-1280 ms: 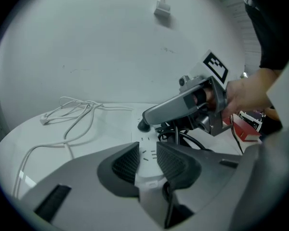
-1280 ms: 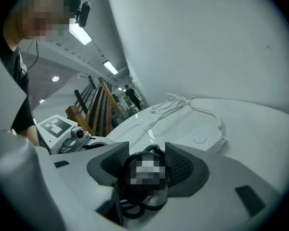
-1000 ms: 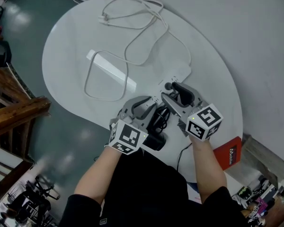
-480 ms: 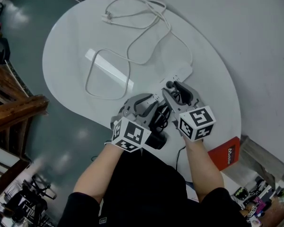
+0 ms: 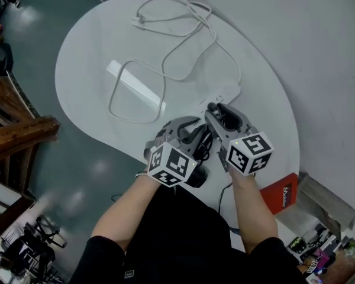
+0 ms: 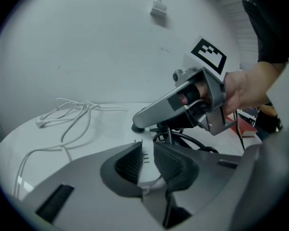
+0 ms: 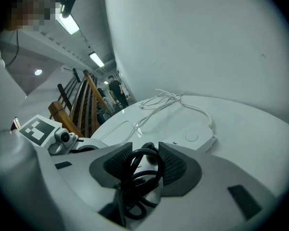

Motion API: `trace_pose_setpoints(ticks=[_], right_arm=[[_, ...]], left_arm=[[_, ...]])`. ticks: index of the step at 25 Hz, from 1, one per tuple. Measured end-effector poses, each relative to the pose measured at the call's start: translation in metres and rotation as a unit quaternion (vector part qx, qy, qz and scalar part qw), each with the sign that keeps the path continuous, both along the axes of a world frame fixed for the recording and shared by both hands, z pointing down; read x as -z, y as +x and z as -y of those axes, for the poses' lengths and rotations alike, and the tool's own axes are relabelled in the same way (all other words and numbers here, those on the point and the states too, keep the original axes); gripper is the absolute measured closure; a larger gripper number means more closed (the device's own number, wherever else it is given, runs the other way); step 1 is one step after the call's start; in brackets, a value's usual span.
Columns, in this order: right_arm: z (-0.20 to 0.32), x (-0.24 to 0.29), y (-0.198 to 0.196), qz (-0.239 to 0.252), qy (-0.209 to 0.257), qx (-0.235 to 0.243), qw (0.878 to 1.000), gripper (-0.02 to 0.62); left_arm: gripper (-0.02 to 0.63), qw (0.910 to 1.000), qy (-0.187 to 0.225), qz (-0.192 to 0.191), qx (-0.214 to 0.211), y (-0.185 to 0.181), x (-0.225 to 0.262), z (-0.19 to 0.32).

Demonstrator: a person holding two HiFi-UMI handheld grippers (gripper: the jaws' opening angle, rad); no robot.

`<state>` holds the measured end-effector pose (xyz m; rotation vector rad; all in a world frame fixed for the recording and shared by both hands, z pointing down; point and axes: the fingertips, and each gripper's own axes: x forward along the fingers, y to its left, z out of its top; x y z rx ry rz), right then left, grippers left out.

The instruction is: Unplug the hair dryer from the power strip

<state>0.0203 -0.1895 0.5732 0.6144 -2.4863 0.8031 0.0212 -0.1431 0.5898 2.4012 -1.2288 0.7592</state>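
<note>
A white power strip (image 5: 226, 93) lies on the round white table (image 5: 94, 58). A black plug (image 5: 211, 106) sits in it, and its black cord (image 5: 202, 142) coils back to the black hair dryer (image 5: 196, 176), half hidden under my left gripper's cube. My left gripper (image 5: 196, 126) points along the strip. Its jaws are closing with the strip's near end (image 6: 145, 156) in the narrow gap between them. My right gripper (image 5: 218, 110) reaches to the plug (image 6: 135, 127). Its jaws are closing too, with loops of the black cord (image 7: 143, 170) between its pads.
A thin white cable (image 5: 177, 16) loops over the far half of the table, and another loop rings a flat white bar (image 5: 136, 87). A red box (image 5: 281, 195) sits at the table's near right edge. Wooden stairs (image 5: 18, 135) stand to the left.
My left gripper's jaws have narrowed and its cube has shifted slightly right. The right gripper has stayed at the plug.
</note>
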Motion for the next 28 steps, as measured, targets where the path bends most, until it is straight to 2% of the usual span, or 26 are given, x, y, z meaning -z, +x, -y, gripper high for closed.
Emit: trace_pose_setpoints(ticks=[2, 4, 10, 16, 19, 25, 28], right_arm=[[0.0, 0.001, 0.0, 0.003, -0.009, 0.003, 1.0, 0.411], [-0.001, 0.003, 0.001, 0.002, -0.013, 0.004, 1.0, 0.41], [0.001, 0.007, 0.002, -0.005, -0.018, 0.003, 1.0, 0.416], [-0.006, 0.008, 0.004, -0.051, -0.041, 0.026, 0.997, 0.414], [-0.003, 0.017, 0.011, -0.067, -0.028, 0.022, 0.997, 0.405], [0.01, 0.034, 0.01, -0.073, 0.021, -0.002, 0.997, 0.405], [0.006, 0.009, 0.003, -0.112, 0.003, 0.025, 0.993, 0.405]], left_arm=[[0.528, 1.0, -0.001, -0.002, 0.007, -0.002, 0.001, 0.001], [0.496, 0.9998, -0.001, -0.007, 0.019, -0.003, 0.002, 0.004], [0.512, 0.9994, 0.025, -0.013, 0.019, -0.004, 0.001, 0.009], [0.531, 0.9991, 0.016, -0.032, 0.022, 0.0, 0.0, 0.003], [0.525, 0.9994, 0.018, -0.024, 0.016, 0.002, 0.001, 0.002], [0.525, 0.9992, 0.021, -0.031, 0.014, 0.001, 0.002, 0.002], [0.525, 0.9991, 0.023, -0.035, 0.007, 0.002, 0.003, 0.001]])
